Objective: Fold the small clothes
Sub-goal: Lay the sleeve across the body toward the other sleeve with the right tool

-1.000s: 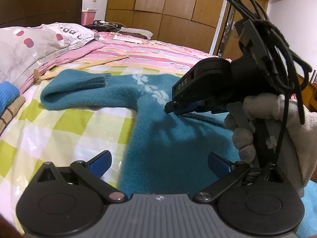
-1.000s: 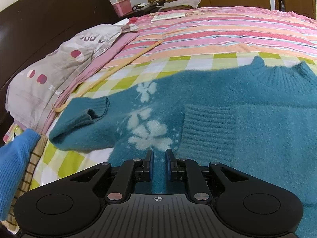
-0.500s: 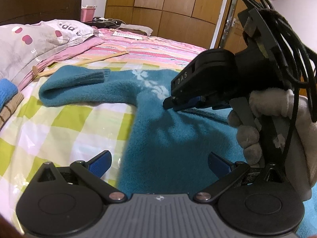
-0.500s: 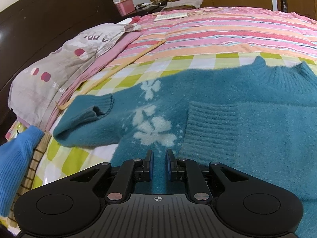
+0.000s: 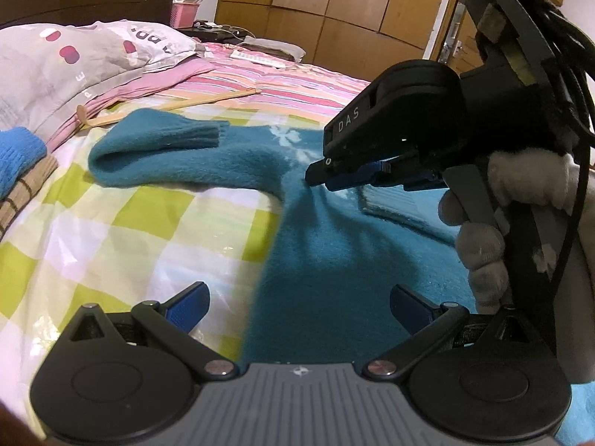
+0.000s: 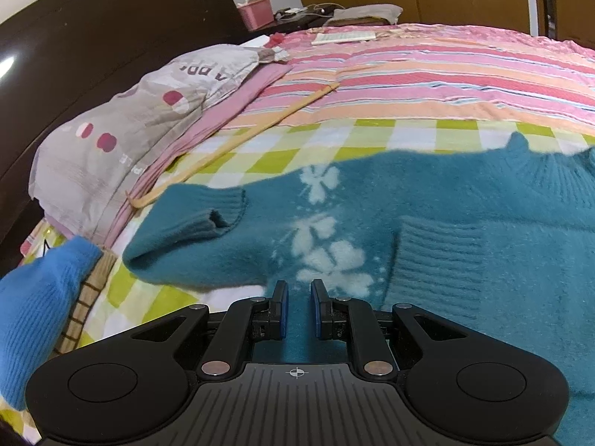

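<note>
A teal fuzzy sweater [image 5: 334,245] with white flower prints lies on the checked bedspread; it also shows in the right wrist view [image 6: 465,230]. One sleeve [image 6: 193,230] is folded back at the left, the other cuff [image 6: 435,260] lies across the body. My left gripper [image 5: 297,303] is open, its fingers [image 5: 187,303] spread over the sweater's side edge. My right gripper [image 6: 298,306] is shut on a pinch of sweater fabric near the armpit and lifts it; it shows from the side in the left wrist view [image 5: 334,180].
A grey pillow [image 6: 122,141] and a pink cloth lie at the left by the dark headboard. A bright blue garment on a brown folded one [image 6: 41,308] sits at the near left. A thin wooden stick [image 6: 238,137] lies on the bed. Wardrobes [image 5: 334,11] stand behind.
My right gripper has lifted a little with the pinched fabric, which tents up under it. Both views have shifted slightly; the left gripper has stayed open.
</note>
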The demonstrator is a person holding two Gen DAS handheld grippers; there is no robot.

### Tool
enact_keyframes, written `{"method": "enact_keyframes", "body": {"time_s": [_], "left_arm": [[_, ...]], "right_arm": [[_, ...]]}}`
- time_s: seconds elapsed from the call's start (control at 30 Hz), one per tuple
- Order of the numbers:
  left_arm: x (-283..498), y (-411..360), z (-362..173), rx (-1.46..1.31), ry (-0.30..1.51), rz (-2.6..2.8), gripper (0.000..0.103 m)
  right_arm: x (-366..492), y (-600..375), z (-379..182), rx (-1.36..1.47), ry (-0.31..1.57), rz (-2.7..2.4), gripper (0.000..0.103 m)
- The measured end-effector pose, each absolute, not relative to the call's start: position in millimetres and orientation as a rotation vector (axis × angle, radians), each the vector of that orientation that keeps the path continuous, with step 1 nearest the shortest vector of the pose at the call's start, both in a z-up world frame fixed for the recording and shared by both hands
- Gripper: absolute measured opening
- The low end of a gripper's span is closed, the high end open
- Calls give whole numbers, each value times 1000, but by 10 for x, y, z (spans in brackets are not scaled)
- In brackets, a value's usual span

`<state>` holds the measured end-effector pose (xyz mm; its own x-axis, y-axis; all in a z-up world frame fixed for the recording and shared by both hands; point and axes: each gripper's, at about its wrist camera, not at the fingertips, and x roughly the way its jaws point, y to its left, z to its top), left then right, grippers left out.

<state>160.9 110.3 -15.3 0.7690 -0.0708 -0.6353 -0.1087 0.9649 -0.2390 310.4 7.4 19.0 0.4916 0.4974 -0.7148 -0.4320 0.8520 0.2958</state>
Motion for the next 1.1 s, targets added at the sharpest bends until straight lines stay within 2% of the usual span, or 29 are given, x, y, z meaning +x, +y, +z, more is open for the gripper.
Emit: {"method": "enact_keyframes", "body": {"time_s": [1.1], "left_arm": [[1753,1154,-279,-310,812,15,103]], "right_arm": [[3064,47,109,50,912,542,16]]}}
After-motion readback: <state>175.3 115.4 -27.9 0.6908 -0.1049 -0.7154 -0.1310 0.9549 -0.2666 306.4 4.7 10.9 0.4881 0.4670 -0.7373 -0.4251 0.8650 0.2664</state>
